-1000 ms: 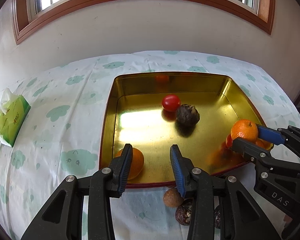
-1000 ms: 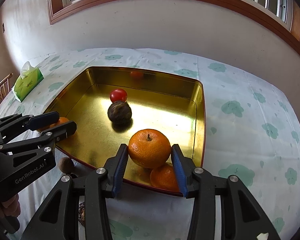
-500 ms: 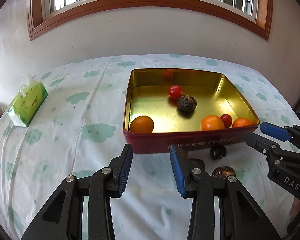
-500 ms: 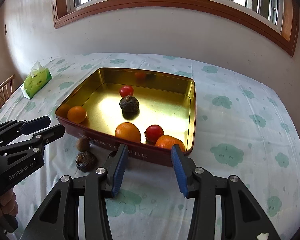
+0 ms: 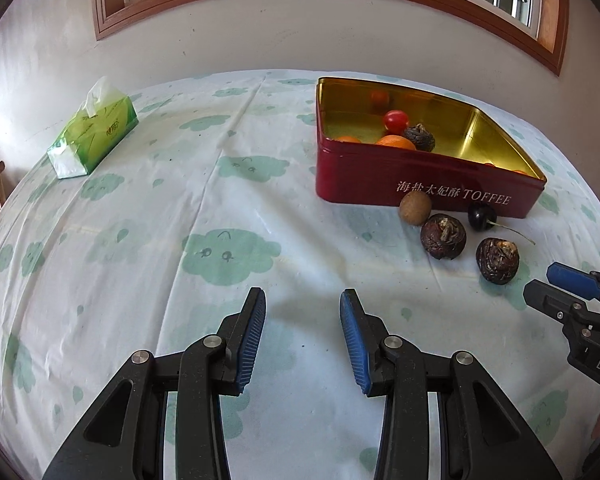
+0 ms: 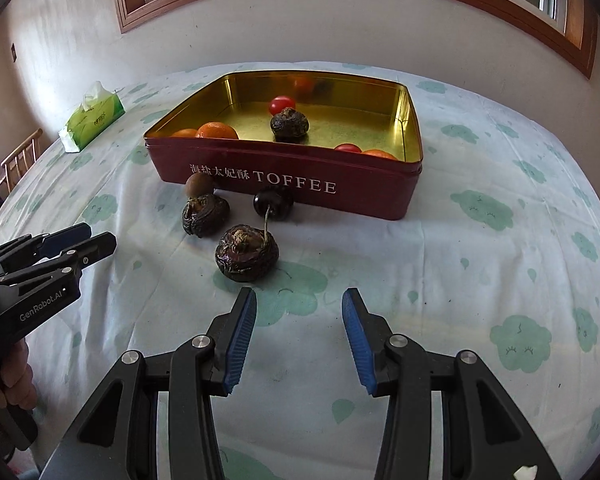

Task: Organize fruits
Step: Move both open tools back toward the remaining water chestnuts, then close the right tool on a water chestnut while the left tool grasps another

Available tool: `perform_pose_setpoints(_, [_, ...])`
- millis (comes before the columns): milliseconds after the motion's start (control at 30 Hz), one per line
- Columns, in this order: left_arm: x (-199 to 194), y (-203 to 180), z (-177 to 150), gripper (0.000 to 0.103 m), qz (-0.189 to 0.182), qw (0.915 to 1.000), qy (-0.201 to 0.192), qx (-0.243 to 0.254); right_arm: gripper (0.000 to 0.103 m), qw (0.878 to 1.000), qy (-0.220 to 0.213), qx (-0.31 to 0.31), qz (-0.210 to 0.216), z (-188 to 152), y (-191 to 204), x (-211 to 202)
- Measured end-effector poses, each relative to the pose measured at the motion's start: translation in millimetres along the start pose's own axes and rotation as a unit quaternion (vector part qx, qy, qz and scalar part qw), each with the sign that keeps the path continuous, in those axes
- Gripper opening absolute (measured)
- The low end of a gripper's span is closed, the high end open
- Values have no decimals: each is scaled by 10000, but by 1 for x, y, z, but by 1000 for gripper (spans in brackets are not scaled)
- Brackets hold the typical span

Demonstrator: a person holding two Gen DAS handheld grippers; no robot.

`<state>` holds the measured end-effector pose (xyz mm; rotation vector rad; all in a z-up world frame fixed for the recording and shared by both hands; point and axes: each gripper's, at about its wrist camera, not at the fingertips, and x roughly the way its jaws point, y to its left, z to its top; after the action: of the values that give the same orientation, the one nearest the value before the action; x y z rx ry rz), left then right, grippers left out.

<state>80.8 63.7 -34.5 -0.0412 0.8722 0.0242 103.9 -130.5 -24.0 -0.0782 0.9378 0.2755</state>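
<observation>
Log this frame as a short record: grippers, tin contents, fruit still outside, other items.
left gripper: open, empty
right gripper: open, empty
tin: red, gold inside; oranges, red tomatoes, one dark wrinkled fruit
outside, at the tin's front wall: small brown fruit, dark cherry, two dark wrinkled fruits
other: tissue pack on tablecloth

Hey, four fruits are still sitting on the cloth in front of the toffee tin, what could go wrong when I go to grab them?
1. The cherry sits against the tin wall, with its stem lying toward the nearer dark wrinkled fruit; closing on one may nudge the other.
2. These fruits are round, so off-centre fingers might roll them across the tablecloth.
3. The small brown fruit and the wrinkled fruit beside it sit close together, leaving the open right gripper little room.
</observation>
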Motion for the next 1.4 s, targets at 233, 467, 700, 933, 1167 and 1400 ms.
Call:
perform_pose_setpoints(233, [3,8,-1,40,-18,9999,9,-120,42,9999,52,-100,86,5,15,12])
perform_pose_setpoints(467, [4,9,0,40,-44,9999,12,-141,44,9995,-4,-312,-9,14,28,24])
perform_pose_setpoints(700, [3,9,0,40,-44,9999,13,-132,43,9992,-97,-392,-25,20,33,30])
perform_pose_setpoints(933, [6,2,4,40,-90,9999,34,-99,37,9991,-134,-392,-38,16,30,27])
perform_pose_setpoints(1167, [7,-14,8,40,-213,9998,38,-5,36,9996,-130,-171,-207,8,3,19])
perform_pose_setpoints(1400, [9,-35,13,40,-380,9991,43,200,36,9988,-151,34,-455,3,-29,14])
